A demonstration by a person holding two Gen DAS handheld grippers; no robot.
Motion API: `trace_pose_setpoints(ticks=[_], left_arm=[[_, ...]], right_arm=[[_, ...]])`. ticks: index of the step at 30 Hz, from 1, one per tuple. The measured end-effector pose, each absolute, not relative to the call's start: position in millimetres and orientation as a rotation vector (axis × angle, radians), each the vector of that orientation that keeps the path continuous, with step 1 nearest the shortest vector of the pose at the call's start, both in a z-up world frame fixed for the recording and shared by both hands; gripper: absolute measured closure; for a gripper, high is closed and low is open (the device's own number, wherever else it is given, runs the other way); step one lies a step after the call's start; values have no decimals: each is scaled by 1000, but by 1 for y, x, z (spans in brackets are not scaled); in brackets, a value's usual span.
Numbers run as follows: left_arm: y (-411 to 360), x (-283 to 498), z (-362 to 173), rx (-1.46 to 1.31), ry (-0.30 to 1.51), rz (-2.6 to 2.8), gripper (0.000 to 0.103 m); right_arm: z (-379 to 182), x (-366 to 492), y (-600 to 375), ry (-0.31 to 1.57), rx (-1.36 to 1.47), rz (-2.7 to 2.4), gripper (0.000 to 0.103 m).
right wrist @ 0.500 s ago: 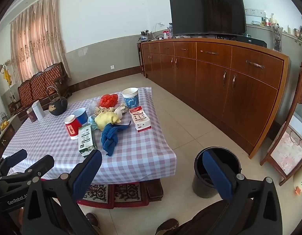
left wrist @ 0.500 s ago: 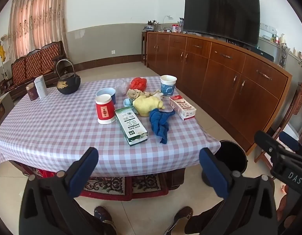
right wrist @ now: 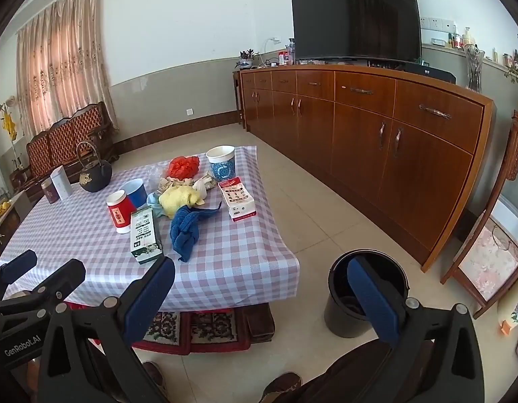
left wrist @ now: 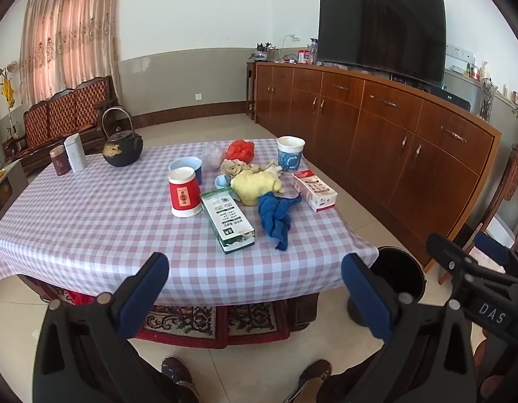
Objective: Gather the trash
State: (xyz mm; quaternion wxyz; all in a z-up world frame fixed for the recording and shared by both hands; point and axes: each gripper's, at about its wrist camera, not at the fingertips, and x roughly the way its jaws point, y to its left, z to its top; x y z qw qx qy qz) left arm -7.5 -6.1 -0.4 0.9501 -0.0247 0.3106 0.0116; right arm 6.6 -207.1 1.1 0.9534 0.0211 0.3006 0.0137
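- The trash pile [left wrist: 255, 184] lies untouched on the checked table [left wrist: 91, 221], well ahead of both tongs: yellow wad [left wrist: 255, 186], blue cloth [left wrist: 275, 213], red bag [left wrist: 240, 150], green carton [left wrist: 228, 220], white-and-red box [left wrist: 314, 190], red cup [left wrist: 184, 194], blue-patterned cup [left wrist: 290, 158]
- The black bin [right wrist: 366, 288] stands on the floor beyond the right tongs' right finger; nothing clearly lies in it; by my judgement collecting has not begun, everything is left
- Left tongs [left wrist: 255, 285] gape wide, empty; right tongs [right wrist: 259, 292] likewise
- Readable writing: "DAS" and "GenRobot.AI" on the tongs' bodies; carton and box print too small to read
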Motion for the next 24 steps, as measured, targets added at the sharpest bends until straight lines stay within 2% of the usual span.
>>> trace_pose_setpoints(ticks=[24], left_arm=[[4,-9,-2,-78,633,43,0]], right_arm=[[1,9,-205,622,46,55,0]])
